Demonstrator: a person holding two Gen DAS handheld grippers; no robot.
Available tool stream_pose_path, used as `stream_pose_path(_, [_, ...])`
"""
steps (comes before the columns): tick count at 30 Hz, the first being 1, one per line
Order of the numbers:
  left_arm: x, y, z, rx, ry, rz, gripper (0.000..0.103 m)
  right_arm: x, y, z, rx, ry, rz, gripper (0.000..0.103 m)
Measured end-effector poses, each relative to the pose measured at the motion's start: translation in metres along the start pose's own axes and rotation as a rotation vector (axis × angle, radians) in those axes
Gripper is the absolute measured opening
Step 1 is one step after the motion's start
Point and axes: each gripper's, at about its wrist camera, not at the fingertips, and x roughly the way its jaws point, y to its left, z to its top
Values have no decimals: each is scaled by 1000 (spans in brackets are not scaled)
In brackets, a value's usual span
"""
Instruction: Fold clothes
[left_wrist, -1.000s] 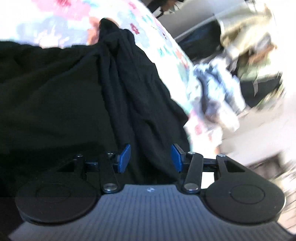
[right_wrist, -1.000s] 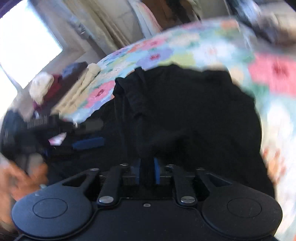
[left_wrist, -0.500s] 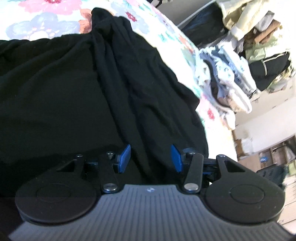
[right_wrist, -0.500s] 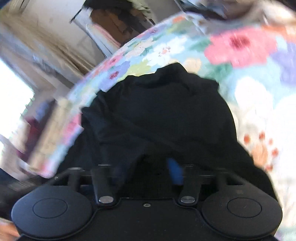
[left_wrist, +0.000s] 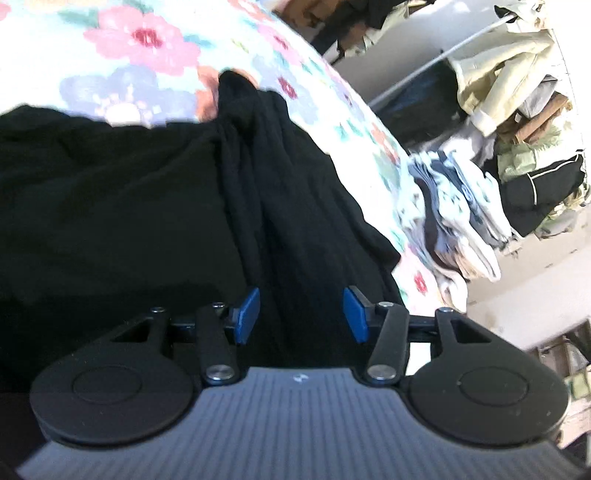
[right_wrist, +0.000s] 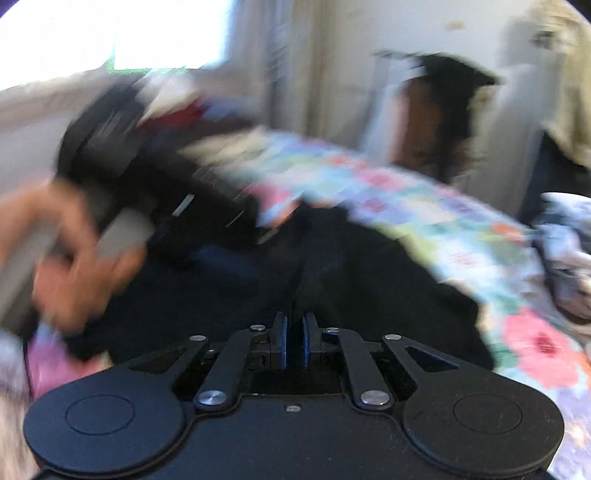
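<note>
A black garment (left_wrist: 129, 206) lies spread on a floral bedspread (left_wrist: 147, 40), with a bunched ridge of folds running up its middle to a point. My left gripper (left_wrist: 301, 314) is open just above it, blue pads wide apart on either side of the ridge and gripping nothing. The right wrist view is blurred. There my right gripper (right_wrist: 294, 339) has its pads nearly together on a pinch of the black garment (right_wrist: 369, 280), and a crease rises from the gap. A hand (right_wrist: 74, 258) holding the left gripper's body (right_wrist: 147, 166) shows at the left.
A stack of folded pale and blue clothes (left_wrist: 454, 221) sits at the bed's right edge. Behind it hang jackets on a rail (left_wrist: 517, 92). More laundry (right_wrist: 569, 258) lies at the right of the right view, with a bright window (right_wrist: 110, 33) at the back.
My right gripper, shut a second ago, opened half a second ago and has shut again on the cloth while swinging fast. The left gripper stayed open over the garment.
</note>
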Motion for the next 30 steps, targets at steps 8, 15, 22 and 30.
stream_pose_path(8, [17,7,-8,-56,74,-19,63,21,-10,-22,185,98,166,12])
stream_pose_path(15, [25,2,-17,39,127,92,50,11,-43,-36,403,78,232,14])
stream_pose_path(22, [20,8,-19,-14,107,38,12,8,-53,-41,482,56,120,48])
stream_pose_path(30, [29,5,-24,13,157,45,41,28,-56,-43,567,28,4,41])
